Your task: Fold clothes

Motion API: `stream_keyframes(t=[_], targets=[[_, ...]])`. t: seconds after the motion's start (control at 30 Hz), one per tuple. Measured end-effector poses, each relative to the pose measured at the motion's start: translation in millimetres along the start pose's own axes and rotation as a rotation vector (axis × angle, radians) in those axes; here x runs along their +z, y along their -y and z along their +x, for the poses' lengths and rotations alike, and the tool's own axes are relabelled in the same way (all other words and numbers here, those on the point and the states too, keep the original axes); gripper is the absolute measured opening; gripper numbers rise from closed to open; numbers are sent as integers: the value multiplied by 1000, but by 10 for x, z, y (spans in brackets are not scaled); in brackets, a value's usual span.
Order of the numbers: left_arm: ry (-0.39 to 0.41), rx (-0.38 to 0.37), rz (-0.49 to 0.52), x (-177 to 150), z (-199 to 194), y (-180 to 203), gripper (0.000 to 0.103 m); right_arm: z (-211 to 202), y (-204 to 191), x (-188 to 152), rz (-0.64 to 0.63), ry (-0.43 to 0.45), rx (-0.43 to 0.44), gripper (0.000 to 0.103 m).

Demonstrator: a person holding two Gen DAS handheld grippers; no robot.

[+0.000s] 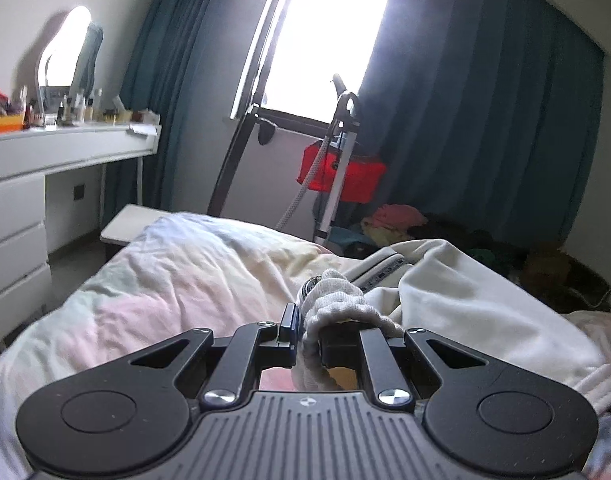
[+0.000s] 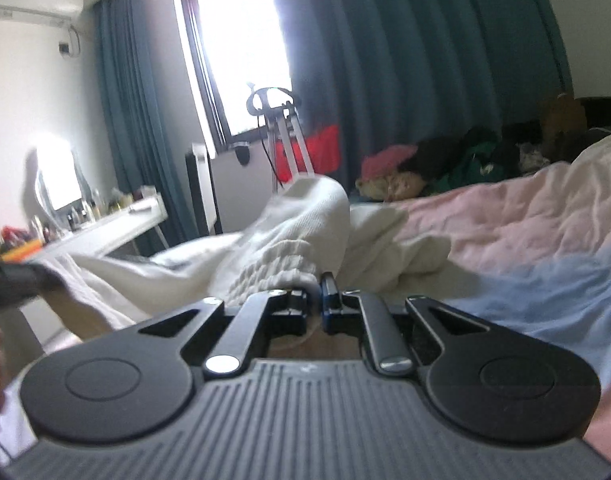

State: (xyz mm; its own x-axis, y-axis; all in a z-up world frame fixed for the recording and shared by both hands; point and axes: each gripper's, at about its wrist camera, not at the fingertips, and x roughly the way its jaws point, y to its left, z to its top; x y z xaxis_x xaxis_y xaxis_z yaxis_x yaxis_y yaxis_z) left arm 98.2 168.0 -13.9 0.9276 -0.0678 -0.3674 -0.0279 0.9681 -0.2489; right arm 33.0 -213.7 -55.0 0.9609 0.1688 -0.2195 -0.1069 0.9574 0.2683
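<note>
Garment, cream (image 1: 465,292): ribbed band pinched in closed left gripper (image 1: 305,332); right gripper (image 2: 319,300) closed on another gathered edge, above the quilt (image 1: 165,272). Handling, judged: keep both grips level and taut across the quilt before creasing.

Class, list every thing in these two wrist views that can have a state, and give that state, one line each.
Left gripper: shut on the white garment's ribbed edge.
Right gripper: shut on the white garment's gathered edge.
White garment: bunched, unfolded, lying on the bed.
Curtains: drawn apart at the window.
Vanity mirror: upright.
</note>
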Motion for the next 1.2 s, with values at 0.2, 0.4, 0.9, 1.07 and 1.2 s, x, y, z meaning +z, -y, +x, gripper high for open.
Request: stream_keyframes(t=[0.2, 0.4, 0.9, 1.07, 1.2], targets=[[-159, 22, 36, -79, 19, -101, 11, -473, -166, -19, 29, -50, -60, 10], [-319, 29, -30, -239, 91, -330, 11, -380, -233, -365, 43, -286, -22, 10], [-217, 69, -76, -132, -459, -641, 86, -371, 205, -306, 351, -248, 48, 77], [-215, 69, -87, -121, -335, -624, 89, -125, 531, -482, 539, -262, 49, 79], [-239, 54, -100, -185, -220, -617, 89, 85, 662, -666, 663, -315, 93, 78]])
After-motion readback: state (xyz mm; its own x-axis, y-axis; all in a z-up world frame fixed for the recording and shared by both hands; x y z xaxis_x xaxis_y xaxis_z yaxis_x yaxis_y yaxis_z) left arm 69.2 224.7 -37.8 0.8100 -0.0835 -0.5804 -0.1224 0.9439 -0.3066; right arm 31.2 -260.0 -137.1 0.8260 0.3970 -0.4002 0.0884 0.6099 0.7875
